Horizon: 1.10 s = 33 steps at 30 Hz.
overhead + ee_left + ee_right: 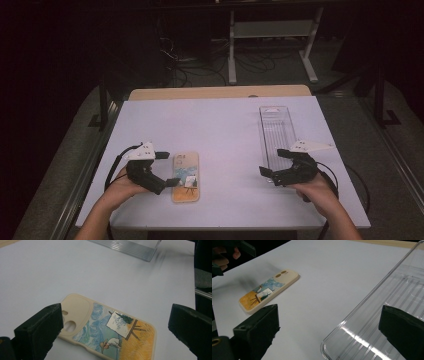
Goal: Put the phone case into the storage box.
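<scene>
Phone case point(185, 177) between left claw point(167, 169) jaws

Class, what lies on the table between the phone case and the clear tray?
Nothing: the high view shows bare white table between phone case and tray.

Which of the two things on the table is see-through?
The long tray by the right gripper is clear ribbed plastic; the phone case by the left gripper is opaque, with a painting print.

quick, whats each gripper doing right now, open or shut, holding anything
left gripper: open, jaws either side of the phone case, holding nothing.
right gripper: open at the clear tray, holding nothing.
</scene>
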Each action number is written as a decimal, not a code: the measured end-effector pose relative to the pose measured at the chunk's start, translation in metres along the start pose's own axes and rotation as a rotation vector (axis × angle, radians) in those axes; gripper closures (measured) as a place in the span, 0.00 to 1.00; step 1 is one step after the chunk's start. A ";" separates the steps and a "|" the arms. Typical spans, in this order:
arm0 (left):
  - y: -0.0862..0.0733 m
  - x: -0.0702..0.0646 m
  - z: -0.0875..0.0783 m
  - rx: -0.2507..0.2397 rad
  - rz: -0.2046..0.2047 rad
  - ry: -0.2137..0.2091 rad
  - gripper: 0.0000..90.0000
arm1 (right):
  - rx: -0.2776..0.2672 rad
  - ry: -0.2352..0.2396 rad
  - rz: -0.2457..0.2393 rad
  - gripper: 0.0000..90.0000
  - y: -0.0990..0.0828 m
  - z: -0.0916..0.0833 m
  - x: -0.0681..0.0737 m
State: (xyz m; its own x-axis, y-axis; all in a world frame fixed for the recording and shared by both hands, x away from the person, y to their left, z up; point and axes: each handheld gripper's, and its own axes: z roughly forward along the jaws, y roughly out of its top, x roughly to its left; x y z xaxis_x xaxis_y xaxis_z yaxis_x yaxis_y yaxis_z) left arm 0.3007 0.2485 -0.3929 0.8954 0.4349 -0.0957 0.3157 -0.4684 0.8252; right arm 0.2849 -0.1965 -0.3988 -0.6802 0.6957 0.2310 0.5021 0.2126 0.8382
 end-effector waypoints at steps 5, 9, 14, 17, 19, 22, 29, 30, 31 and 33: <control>0.005 -0.002 0.006 -0.004 0.001 -0.008 0.00 | 0.000 0.002 0.001 0.03 0.000 0.000 0.000; 0.008 -0.003 0.009 -0.008 0.001 -0.014 0.00 | 0.003 0.003 -0.005 0.03 0.000 0.000 0.000; 0.014 -0.005 0.015 -0.010 0.006 -0.023 0.00 | 0.006 0.007 0.002 0.02 0.000 0.000 0.001; 0.017 -0.006 0.018 -0.008 0.009 -0.028 0.00 | -0.002 0.011 -0.005 0.02 0.000 0.000 0.000; 0.019 -0.007 0.020 -0.006 0.016 -0.034 0.00 | -0.007 0.013 -0.005 0.02 0.000 0.000 0.000; 0.021 -0.007 0.023 -0.006 0.017 -0.049 0.00 | -0.011 0.020 -0.001 0.03 0.001 -0.001 0.000; 0.026 -0.010 0.029 0.006 0.023 -0.056 0.00 | -0.035 0.010 0.008 0.03 0.004 -0.001 -0.003; 0.026 -0.009 0.030 -0.001 0.030 -0.057 0.00 | -0.040 0.009 0.012 0.03 0.004 -0.001 -0.004; 0.026 -0.010 0.031 0.000 0.021 -0.060 0.00 | -0.038 0.011 0.019 0.03 0.004 -0.001 -0.004; 0.027 -0.011 0.033 0.003 0.024 -0.063 0.00 | -0.033 0.007 0.009 0.02 0.003 0.000 -0.005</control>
State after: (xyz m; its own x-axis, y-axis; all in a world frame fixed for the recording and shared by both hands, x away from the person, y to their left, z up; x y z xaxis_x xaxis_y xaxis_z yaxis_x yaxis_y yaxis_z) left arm 0.3097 0.2052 -0.3878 0.9206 0.3742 -0.1113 0.2951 -0.4802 0.8260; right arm 0.2898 -0.1994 -0.3970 -0.6796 0.6923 0.2425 0.4904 0.1830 0.8520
